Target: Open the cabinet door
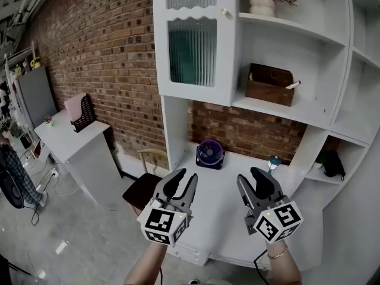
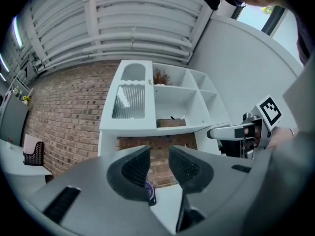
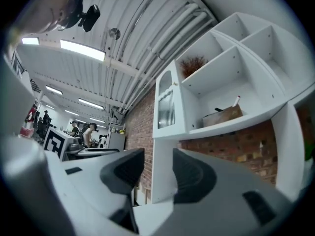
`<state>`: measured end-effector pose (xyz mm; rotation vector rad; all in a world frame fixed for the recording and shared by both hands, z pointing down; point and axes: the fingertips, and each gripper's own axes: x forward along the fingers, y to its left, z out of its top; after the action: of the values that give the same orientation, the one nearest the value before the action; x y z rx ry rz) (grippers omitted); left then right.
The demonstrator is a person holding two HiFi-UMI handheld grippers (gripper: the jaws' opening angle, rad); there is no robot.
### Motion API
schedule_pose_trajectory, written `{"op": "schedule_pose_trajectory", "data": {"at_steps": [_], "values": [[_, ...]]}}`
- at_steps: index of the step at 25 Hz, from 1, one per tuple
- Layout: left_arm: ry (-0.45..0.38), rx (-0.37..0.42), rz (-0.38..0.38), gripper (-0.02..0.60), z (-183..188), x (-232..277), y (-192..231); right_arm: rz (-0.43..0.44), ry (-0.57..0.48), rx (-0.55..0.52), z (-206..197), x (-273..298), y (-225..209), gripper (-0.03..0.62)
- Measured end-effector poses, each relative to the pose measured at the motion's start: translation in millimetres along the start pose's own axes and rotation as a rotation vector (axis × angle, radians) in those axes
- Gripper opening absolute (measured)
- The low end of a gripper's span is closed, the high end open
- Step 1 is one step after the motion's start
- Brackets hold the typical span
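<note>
Left gripper view: the ribbed black pads (image 2: 134, 167) of the left gripper (image 2: 159, 155) are seen parted by a narrow gap, with nothing held. Only the brick wall (image 2: 64, 112) and a sliver of a purple fan (image 2: 150, 193) are seen past the gap. Right gripper view: the right gripper (image 3: 158, 159) is likewise parted and empty, with the white upright of the shelf unit (image 3: 162, 176) seen between its jaws, well beyond them. In the head view both grippers are held side by side over the white desk surface (image 1: 219, 203), marker cubes toward the camera, jaws pointed toward the shelf unit. Neither is touching anything. The fan is set at the back of the desk against the brick, beyond the left gripper. The cabinet door (image 1: 193, 40), white-framed with two ribbed glass panes, is found at the upper left of the shelf unit, above and well apart from both grippers. It is seen shut, flush with its frame, with a small knob (image 1: 225, 12) near its upper right edge. Open shelves are noted to the right of the door: a wooden box (image 1: 270, 85) on the shelf level with the door's bottom, and a white vase (image 1: 263, 6) with dried stems on the shelf above. A wooden chair (image 1: 145, 186) is tucked at the desk's left end.
</note>
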<state>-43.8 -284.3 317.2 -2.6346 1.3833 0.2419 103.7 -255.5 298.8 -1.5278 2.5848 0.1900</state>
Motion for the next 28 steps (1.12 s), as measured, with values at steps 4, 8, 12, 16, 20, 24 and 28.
{"op": "schedule_pose_trajectory", "data": {"at_steps": [4, 8, 12, 16, 20, 24, 28], "values": [[-0.065, 0.021, -0.017, 0.115, 24, 26, 8, -0.003, -0.043, -0.051, 23, 25, -12, 0.172], [-0.131, 0.063, -0.034, 0.11, 55, 57, 12, 0.001, -0.091, -0.11, 50, 54, -26, 0.172], [-0.173, 0.096, -0.038, 0.107, 77, 87, 15, 0.011, -0.115, -0.149, 66, 79, -39, 0.172], [-0.21, 0.13, -0.034, 0.106, 97, 118, 20, 0.024, -0.135, -0.162, 78, 106, -51, 0.172], [-0.243, 0.163, -0.031, 0.106, 119, 147, 23, 0.035, -0.142, -0.188, 89, 130, -63, 0.172], [-0.289, 0.2, -0.02, 0.106, 147, 173, 27, 0.043, -0.153, -0.221, 102, 154, -76, 0.172], [-0.32, 0.219, -0.008, 0.106, 171, 198, 32, 0.043, -0.171, -0.245, 118, 174, -86, 0.172]]}}
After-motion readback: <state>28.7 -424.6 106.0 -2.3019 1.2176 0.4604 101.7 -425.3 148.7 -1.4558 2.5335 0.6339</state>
